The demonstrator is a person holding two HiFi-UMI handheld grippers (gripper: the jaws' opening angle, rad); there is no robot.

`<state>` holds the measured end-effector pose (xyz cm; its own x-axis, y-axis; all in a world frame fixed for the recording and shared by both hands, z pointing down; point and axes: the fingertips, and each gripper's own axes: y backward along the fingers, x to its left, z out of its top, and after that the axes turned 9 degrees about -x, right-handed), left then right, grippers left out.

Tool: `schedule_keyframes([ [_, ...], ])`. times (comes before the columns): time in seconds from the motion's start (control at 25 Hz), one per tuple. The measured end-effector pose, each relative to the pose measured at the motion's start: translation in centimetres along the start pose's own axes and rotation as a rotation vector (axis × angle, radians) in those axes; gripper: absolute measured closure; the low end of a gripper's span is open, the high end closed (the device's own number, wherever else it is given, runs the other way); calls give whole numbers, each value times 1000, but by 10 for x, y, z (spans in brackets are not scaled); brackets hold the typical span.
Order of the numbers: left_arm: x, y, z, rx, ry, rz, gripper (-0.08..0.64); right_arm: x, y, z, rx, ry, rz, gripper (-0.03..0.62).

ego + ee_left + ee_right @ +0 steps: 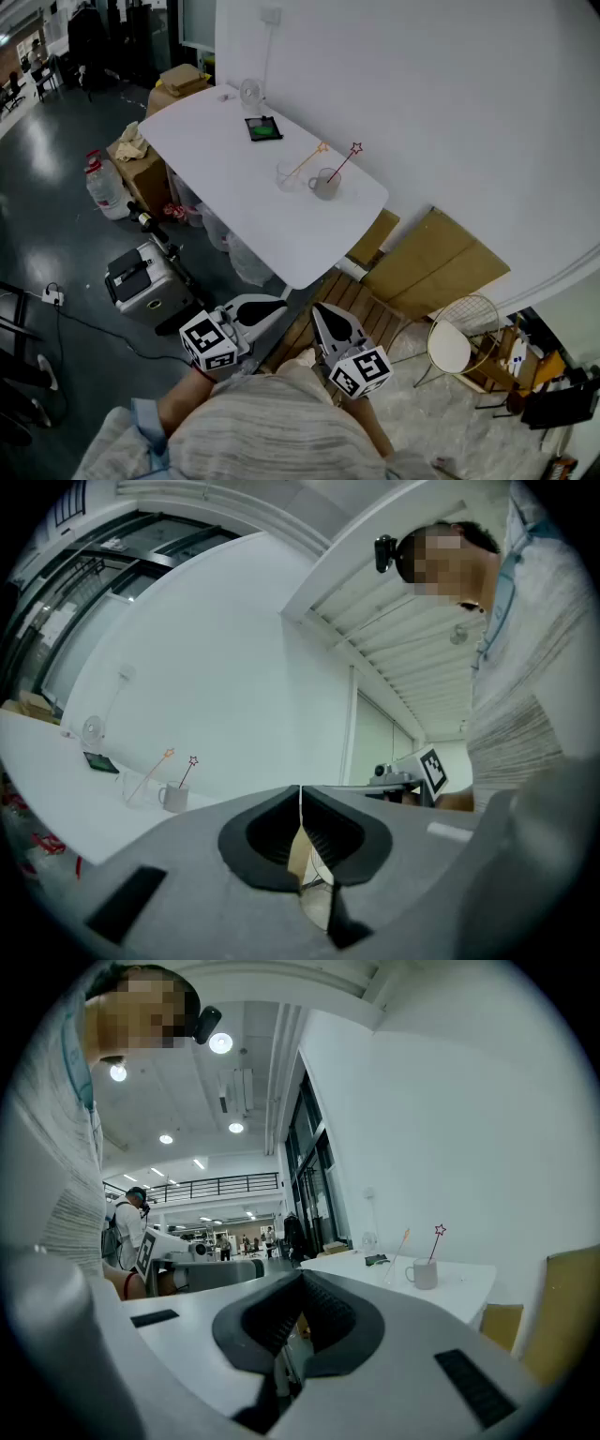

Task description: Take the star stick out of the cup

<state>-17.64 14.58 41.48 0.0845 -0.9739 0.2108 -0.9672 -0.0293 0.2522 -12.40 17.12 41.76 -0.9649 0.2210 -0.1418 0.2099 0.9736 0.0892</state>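
There was 1 white worktop (pixel 234 178). On it were 2 cups: 1 clear glass (pixel 288 175) & 1 grey mug (pixel 325 184). There were 2 star sticks: 1 orange-tipped stick (pixel 307 161) in the glass, 1 red-tipped stick (pixel 345 161) in the mug. Also on top were 1 dark device w/ green face (pixel 263 128) & 1 small round fan-like item (pixel 250 93).

On the floor were 2 cardboard boxes, 1 far box (pixel 178 82) & 1 near box (pixel 141 173), plus 1 water jug (pixel 103 186), 1 grey case (pixel 145 281) & 1 wire chair (pixel 459 345). Flat cardboard sheets (pixel 436 267) stood by the wall, no. unclear.

There were 2 grippers, left gripper (pixel 279 306) & right gripper (pixel 321 312), w/ 1 marker cube each.
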Motion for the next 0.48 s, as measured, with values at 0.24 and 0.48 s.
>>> schedule_keyframes([
  [0.24, 2, -3, -2, 1, -16, -7, 543, -4, -1, -2, 3, 3, 1, 584],
  [0.48, 4, -6, -3, -3, -17, 3, 543, -4, 3, -3, 3, 5, 22, 584],
])
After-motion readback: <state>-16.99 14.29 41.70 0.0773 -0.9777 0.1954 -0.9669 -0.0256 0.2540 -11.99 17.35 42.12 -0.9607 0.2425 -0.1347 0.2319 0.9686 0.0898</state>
